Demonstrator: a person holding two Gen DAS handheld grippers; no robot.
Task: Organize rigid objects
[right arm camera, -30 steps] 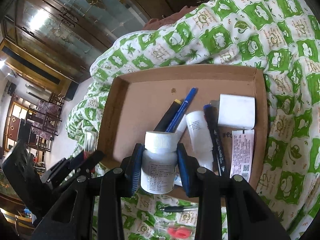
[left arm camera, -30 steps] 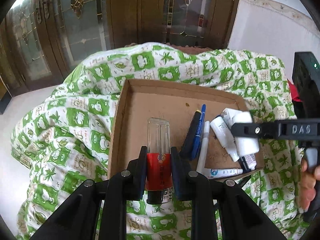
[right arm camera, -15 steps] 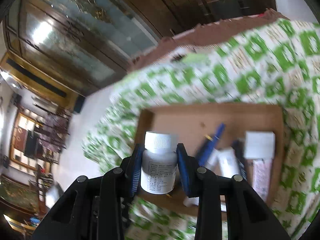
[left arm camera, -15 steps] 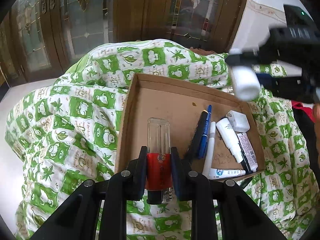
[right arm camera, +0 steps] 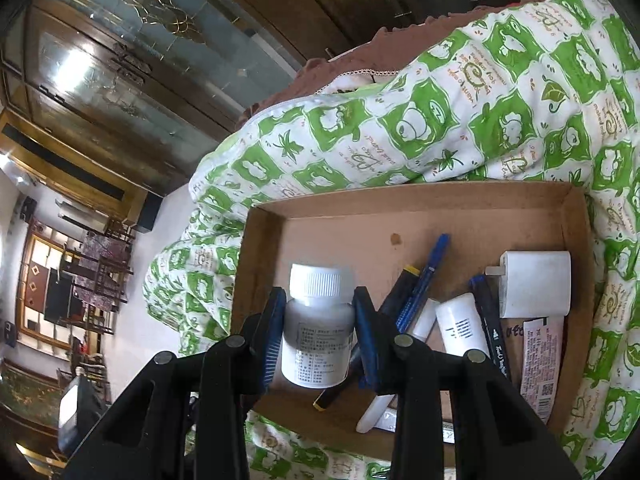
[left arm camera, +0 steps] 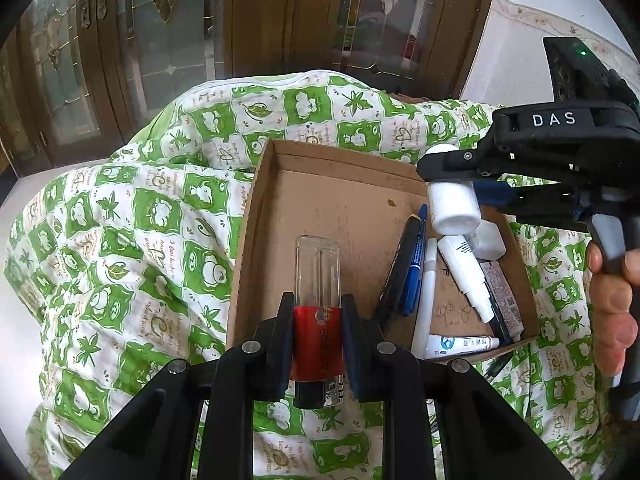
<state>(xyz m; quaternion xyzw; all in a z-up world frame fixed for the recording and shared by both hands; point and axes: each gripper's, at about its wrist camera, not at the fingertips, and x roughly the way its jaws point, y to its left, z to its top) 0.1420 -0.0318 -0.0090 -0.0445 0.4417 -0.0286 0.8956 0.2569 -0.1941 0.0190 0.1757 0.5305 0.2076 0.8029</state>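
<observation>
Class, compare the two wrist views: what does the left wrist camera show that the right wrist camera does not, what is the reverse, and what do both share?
Only the left wrist view shows the left gripper, jaws shut on a red-and-clear lighter, and the hand on the right gripper's handle.

Only the right wrist view shows the printed label on the white bottle and a furnished room at far left.

Both show the right gripper holding that bottle over the cardboard tray, with pens and a white block inside, on green-patterned cloth.

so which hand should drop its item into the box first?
Probably left: its tongs hold the red lighter low over bare floor of the cardboard box. The right tongs hold the white bottle above the pens.
</observation>
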